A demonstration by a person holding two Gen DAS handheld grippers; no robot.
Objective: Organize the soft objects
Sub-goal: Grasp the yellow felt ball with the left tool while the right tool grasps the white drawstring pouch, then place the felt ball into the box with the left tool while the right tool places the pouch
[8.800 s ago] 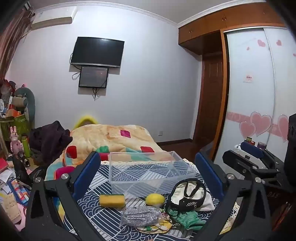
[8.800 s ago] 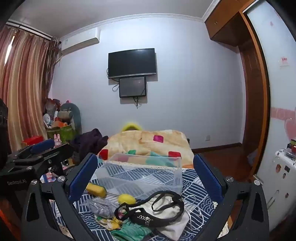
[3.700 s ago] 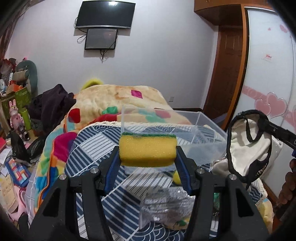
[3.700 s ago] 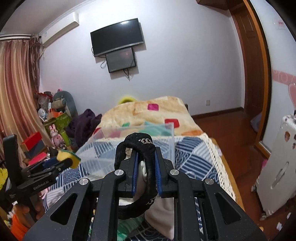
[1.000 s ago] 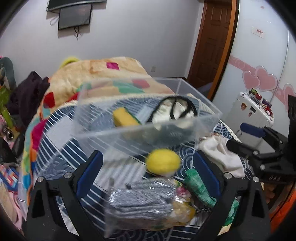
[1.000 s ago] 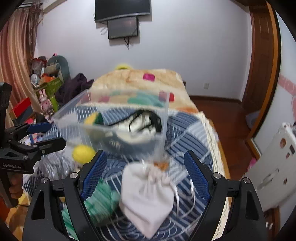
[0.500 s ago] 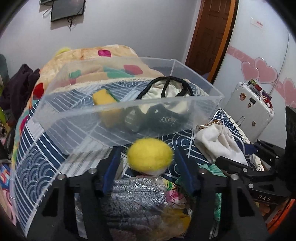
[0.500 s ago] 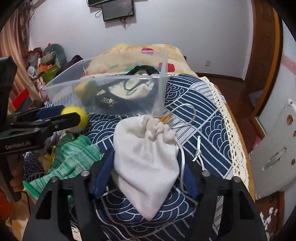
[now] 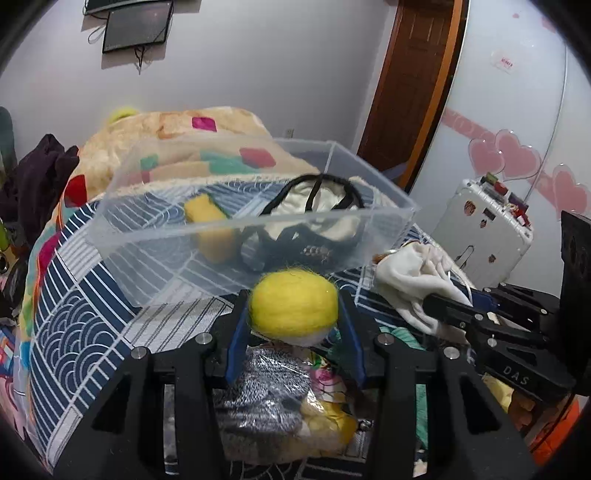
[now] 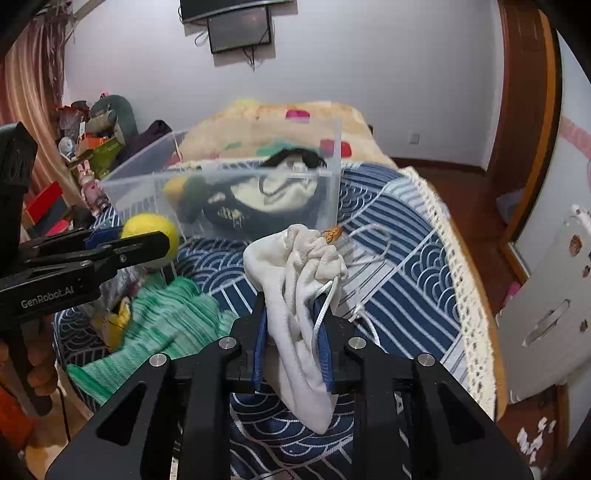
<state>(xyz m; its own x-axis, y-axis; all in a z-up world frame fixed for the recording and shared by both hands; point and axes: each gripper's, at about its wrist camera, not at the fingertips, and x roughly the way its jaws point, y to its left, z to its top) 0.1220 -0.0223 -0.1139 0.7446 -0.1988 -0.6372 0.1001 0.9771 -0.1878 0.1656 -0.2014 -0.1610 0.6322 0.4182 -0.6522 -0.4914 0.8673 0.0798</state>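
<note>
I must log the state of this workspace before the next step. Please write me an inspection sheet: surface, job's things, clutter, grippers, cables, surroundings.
Surface: blue and white patterned cloth with a fringed edge.
Job's things: clear plastic bin holds a yellow sponge and a black-strapped white bag; green knitted cloth lies outside.
Clutter: grey item in a plastic bag.
Grippers: left hand-held gripper shut on yellow felt ball; right hand-held gripper shut on white drawstring pouch.
Cables: wires hang under the wall screen.
Surroundings: patchwork blanket, wooden door, white suitcase.
</note>
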